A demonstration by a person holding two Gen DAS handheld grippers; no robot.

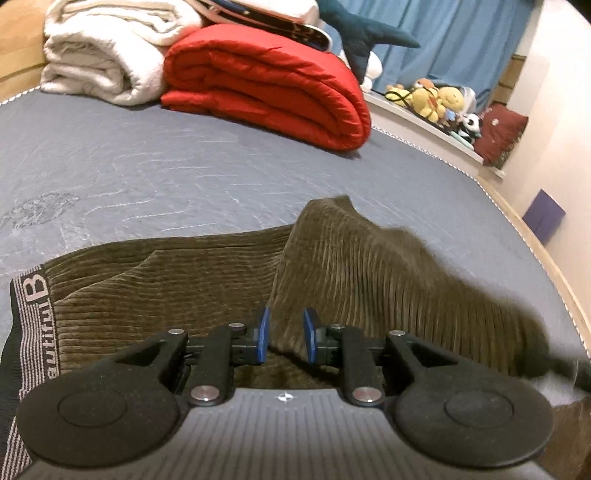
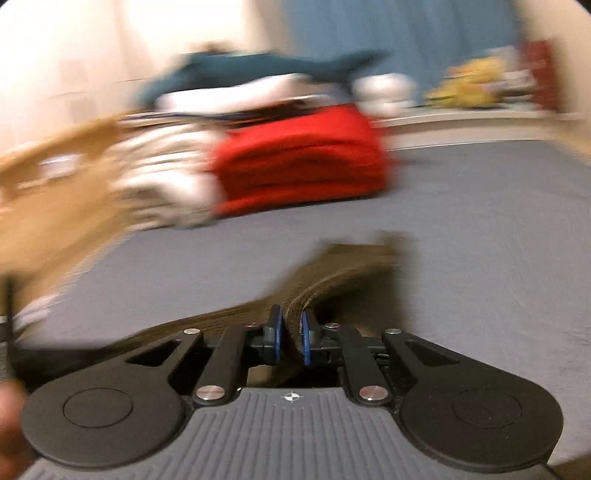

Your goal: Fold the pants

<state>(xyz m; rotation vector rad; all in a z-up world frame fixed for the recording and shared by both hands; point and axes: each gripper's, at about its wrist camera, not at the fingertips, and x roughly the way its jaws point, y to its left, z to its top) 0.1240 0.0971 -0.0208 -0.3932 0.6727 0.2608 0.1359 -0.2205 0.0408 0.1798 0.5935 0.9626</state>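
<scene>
Olive-brown corduroy pants (image 1: 192, 280) lie on the grey-blue mattress (image 1: 147, 166), with a black lettered waistband (image 1: 29, 325) at the left. My left gripper (image 1: 285, 334) sits low over the pants with its blue pads a little apart; a raised fold of the cloth stands just beyond them. My right gripper (image 2: 291, 338) is shut on a bunched fold of the pants (image 2: 332, 280), lifted off the mattress (image 2: 480, 240). The right wrist view is blurred by motion.
A folded red quilt (image 1: 266, 88) and a rolled white blanket (image 1: 107, 55) lie at the far end of the mattress. A blue plush shark (image 1: 362, 33) lies behind them. Plush toys (image 1: 436, 99) sit on a ledge at the right. The mattress edge (image 1: 535, 251) curves along the right.
</scene>
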